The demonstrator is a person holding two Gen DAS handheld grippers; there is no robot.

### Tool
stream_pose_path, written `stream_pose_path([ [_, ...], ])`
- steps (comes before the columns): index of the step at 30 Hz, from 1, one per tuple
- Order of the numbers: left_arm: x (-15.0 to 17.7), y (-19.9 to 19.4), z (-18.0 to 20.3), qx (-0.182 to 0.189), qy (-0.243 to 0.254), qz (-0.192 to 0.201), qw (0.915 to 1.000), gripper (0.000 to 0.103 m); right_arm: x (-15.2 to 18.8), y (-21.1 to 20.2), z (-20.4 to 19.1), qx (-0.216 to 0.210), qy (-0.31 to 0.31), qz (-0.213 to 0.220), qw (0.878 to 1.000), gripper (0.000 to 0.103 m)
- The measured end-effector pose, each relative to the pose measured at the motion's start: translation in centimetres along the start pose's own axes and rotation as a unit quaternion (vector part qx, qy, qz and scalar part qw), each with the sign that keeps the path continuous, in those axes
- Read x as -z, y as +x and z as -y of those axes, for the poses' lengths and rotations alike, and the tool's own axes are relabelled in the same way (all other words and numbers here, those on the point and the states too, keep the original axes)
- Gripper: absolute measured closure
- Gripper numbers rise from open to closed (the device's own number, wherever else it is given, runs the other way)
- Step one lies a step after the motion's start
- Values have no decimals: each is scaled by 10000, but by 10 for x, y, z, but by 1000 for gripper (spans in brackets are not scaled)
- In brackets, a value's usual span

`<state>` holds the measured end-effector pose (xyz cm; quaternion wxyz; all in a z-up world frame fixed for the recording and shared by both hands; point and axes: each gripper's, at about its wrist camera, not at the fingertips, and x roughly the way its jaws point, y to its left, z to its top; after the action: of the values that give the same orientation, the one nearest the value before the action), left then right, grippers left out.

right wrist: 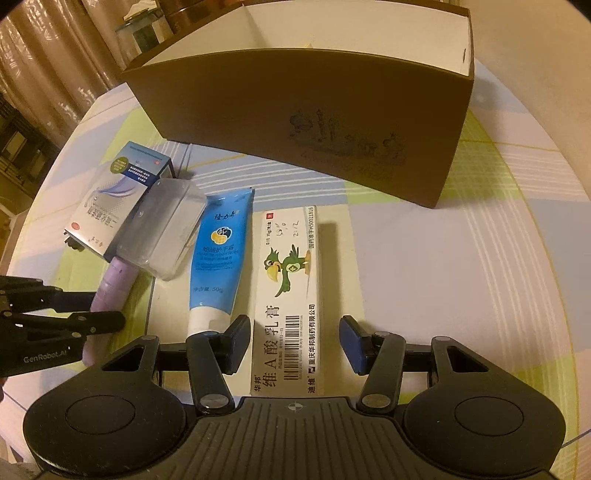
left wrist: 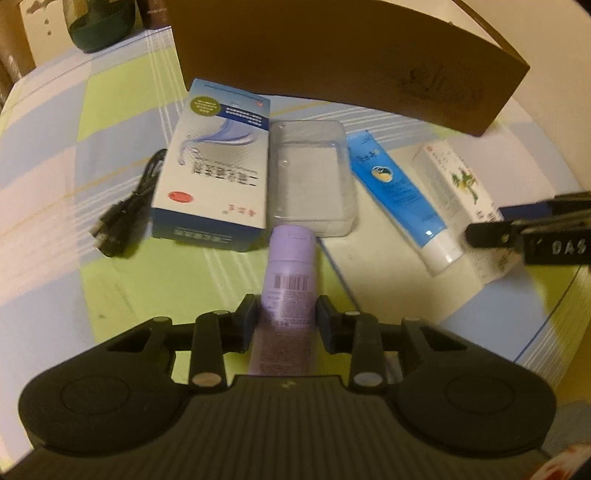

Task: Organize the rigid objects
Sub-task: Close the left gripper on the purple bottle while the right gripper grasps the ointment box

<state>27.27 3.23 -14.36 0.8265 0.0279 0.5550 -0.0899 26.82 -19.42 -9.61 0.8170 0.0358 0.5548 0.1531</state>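
Note:
My left gripper [left wrist: 287,317] is shut on a purple tube [left wrist: 289,280], which lies on the table with its cap near a clear plastic case [left wrist: 310,177]; the tube also shows in the right wrist view [right wrist: 112,280]. My right gripper [right wrist: 293,341] is open, its fingers on either side of a white parrot-print ointment box [right wrist: 290,291] without touching it. A blue and white hand cream tube [right wrist: 218,254] lies left of that box. A blue and white medicine box [left wrist: 214,166] lies left of the clear case. A large brown open box [right wrist: 306,125] stands behind them.
A black cable [left wrist: 129,210] lies left of the medicine box. The table has a checked cloth [left wrist: 110,295] under glass. A dark green vessel [left wrist: 99,22] stands at the far left. Curtains [right wrist: 48,66] hang behind the table.

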Motion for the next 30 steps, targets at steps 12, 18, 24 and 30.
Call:
stream_pose_path([
  [12,-7,8,16,-321,260,182,9990,72,-6,14,-10,183,-213,227,9993,50],
  [18,-9,10,20,-369,298,240,9986,70,-7,18,-14,312,-424,343,9980,50],
  [24,-9,11,21,-370,326,274,9984,72,-5,23,-22,545,-808,368,9946,54],
  [30,-5,9,25,-448,357,340,9978,73,-1,20,-20,504,-884,380,9941,64],
])
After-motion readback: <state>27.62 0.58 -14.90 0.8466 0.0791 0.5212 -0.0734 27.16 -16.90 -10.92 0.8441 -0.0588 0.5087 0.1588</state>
